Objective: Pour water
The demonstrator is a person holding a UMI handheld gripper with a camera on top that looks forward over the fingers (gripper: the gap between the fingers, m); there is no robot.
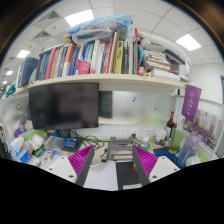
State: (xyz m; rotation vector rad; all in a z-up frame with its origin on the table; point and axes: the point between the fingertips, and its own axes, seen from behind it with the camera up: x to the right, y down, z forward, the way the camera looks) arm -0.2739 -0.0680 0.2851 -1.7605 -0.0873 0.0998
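Magenta-padded tongs point(113, 163) released, holding nothing; dark bottle point(170, 125) beyond my right finger looks the likeliest vessel, so approach comes next.

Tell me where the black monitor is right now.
In the gripper view, the black monitor stands beyond the open fingers, to their left, directly under the shelf of books.
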